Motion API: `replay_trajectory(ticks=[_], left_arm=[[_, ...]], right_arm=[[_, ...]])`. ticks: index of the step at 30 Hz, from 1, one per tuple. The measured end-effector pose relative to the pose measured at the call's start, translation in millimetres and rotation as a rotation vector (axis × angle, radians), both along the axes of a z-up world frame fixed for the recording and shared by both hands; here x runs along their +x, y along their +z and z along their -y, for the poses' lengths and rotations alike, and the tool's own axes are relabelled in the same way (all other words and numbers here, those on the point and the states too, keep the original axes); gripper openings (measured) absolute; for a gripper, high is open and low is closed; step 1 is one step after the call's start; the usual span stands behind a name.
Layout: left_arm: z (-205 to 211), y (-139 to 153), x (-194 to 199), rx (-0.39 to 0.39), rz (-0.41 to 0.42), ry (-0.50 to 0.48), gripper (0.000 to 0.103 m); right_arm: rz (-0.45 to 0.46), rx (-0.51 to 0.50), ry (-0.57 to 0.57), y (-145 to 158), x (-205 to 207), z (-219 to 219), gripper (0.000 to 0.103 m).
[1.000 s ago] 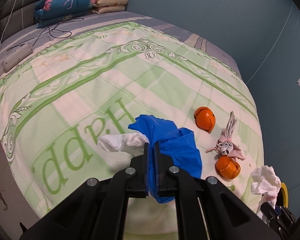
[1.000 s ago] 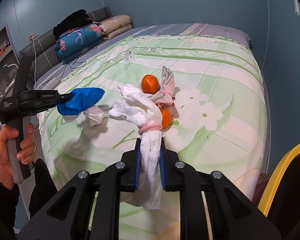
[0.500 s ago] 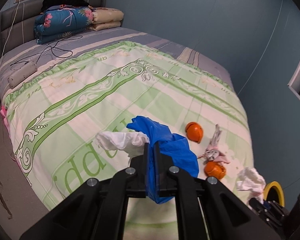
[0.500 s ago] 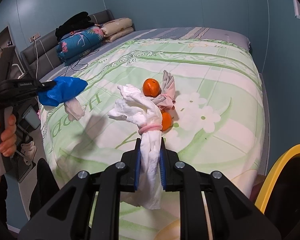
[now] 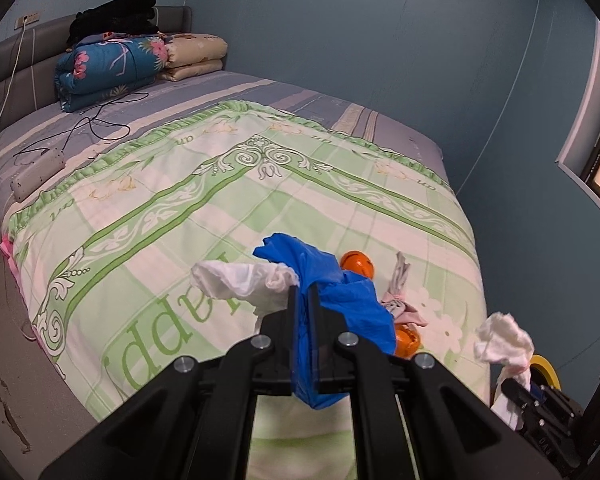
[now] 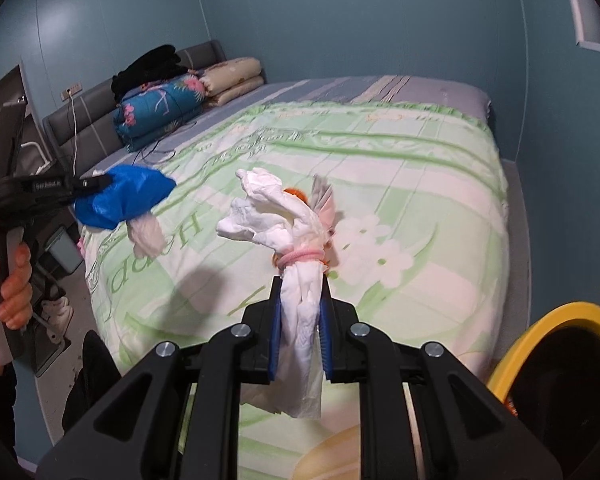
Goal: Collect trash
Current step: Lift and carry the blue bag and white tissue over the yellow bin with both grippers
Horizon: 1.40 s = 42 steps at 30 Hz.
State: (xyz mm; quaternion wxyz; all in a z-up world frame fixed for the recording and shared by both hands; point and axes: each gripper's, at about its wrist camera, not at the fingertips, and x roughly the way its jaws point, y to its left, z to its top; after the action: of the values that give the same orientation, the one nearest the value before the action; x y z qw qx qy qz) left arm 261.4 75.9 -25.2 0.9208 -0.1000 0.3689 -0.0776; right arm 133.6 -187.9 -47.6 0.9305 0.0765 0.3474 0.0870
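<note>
My left gripper (image 5: 304, 300) is shut on a blue plastic bag (image 5: 340, 304) with a white tissue (image 5: 244, 284) sticking out on its left, held above the near end of the bed; it also shows in the right wrist view (image 6: 96, 184). My right gripper (image 6: 300, 292) is shut on a white tissue wad (image 6: 296, 240) tied with a pink band, held in the air; it shows in the left wrist view (image 5: 504, 340) too. On the quilt lie two oranges (image 5: 358, 264) (image 5: 408, 340) and a grey-pink cloth scrap (image 5: 400, 296).
A bin with a yellow rim (image 6: 556, 320) stands at the bed's near right corner. The green quilt (image 5: 220, 200) covers the bed. Folded blankets (image 5: 116, 68), a cable and a power strip (image 5: 36, 176) lie at the head end.
Both grippers have drawn back and up from the bed with their loads still held. The bed looks farther away in both views.
</note>
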Motion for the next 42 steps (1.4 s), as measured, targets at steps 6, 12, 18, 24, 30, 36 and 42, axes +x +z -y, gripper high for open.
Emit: replay_trajectory(ticks=[6,12,18,24,30,36,42], left_arm=[[20,6,-7,-0.008,0.013,-0.043,0.004],[40,13,-13,-0.018,0.031,-0.085,0.004],[59,19,-20,-0.028,0.042,-0.123,0.004],[82,22,-25,-0.019,0.049,-0.167,0.004],[107,27,-33,-0.017,0.056,-0.215,0.004],[132,28,-40,-0.012,0.057,-0.266,0.004],[158,29,-46,-0.02,0.058,-0.318,0.004]], right_arm=[[0.031,-0.004,-0.04,17,-8,22,0.015],[0.051,-0.007,-0.073,27,-17,38,0.015],[0.068,-0.012,-0.107,33,-26,52,0.015],[0.081,-0.023,-0.141,39,-35,67,0.015],[0.097,-0.03,-0.168,46,-43,82,0.015],[0.105,-0.038,-0.199,50,-51,95,0.015],[0.105,-0.037,-0.243,50,-60,116,0.015]])
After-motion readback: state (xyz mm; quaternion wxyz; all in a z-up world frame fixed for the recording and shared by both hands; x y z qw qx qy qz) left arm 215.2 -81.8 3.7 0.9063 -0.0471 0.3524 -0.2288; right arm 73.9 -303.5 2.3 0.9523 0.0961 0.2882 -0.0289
